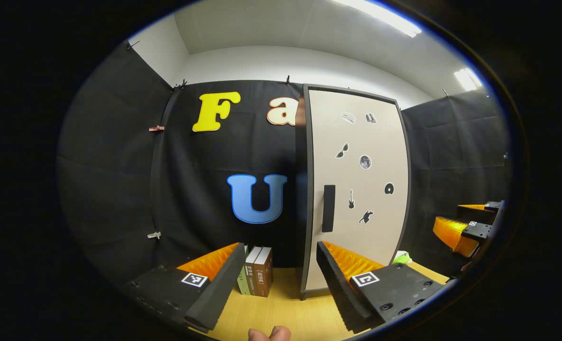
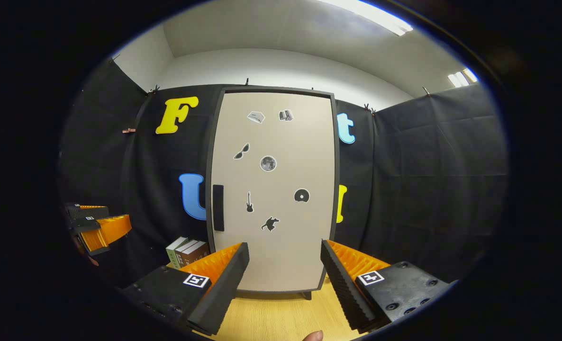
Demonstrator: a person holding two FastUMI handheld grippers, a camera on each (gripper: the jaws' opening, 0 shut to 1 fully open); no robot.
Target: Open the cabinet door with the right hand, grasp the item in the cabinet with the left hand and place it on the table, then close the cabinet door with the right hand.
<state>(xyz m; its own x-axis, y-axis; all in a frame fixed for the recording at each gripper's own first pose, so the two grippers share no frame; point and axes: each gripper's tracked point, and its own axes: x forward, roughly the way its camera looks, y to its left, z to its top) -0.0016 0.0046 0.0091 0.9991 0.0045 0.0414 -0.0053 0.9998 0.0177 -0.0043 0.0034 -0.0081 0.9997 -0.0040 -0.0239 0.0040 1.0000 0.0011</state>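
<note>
Right gripper view — sticker-covered cabinet door (image 2: 274, 189), books (image 2: 186, 251) with unreadable spine print

Above the black cloth wall (image 2: 428, 180) you see a white ceiling (image 2: 271, 33) with strip lights (image 2: 371, 16).

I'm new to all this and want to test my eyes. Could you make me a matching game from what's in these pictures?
Things:
1. cabinet door
2. door handle
3. books
4. right gripper

States or places:
A. standing upright on the table, left of the cabinet
B. jaws apart, holding nothing
C. shut
D. dark vertical bar near the door's left edge

Pairs: 1-C, 2-D, 3-A, 4-B
</note>
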